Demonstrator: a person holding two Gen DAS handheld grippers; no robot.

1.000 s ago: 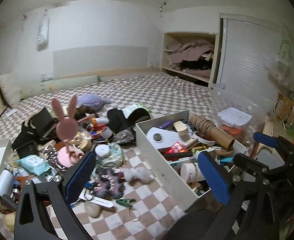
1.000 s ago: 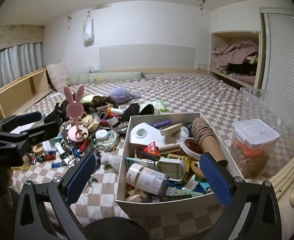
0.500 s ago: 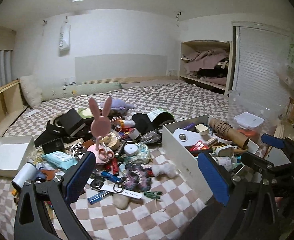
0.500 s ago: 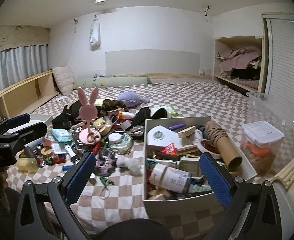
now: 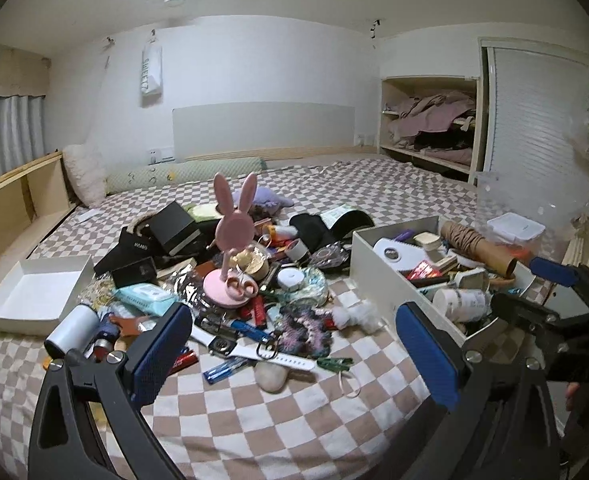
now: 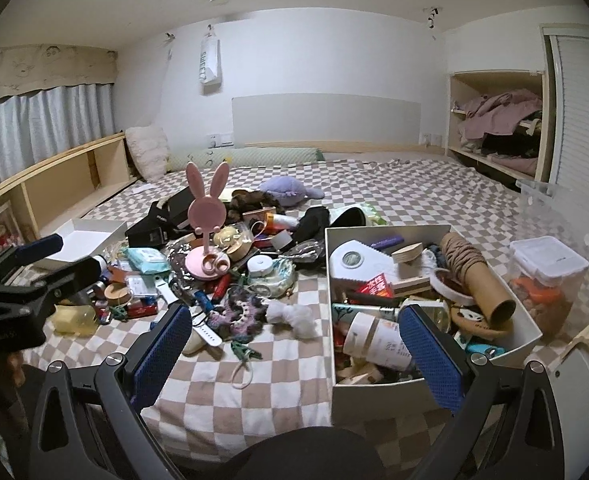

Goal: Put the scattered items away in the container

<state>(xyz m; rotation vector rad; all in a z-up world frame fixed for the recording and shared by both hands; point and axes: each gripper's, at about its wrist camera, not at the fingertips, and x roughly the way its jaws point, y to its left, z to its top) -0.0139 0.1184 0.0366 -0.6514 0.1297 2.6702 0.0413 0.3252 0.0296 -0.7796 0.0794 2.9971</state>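
My left gripper (image 5: 294,354) is spread wide and empty, hovering above the checkered bedspread (image 5: 254,412) with the clutter pile (image 5: 230,280) ahead of its fingers and the white container (image 5: 390,276) off to the right. My right gripper (image 6: 294,354) is also wide apart and holding nothing: the container (image 6: 378,392) sits just ahead of its right finger, the pile ahead-left.

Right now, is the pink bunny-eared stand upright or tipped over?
Upright. The pink bunny-eared stand sits on its round base amid the clutter, stem vertical and ears pointing up in both wrist views.
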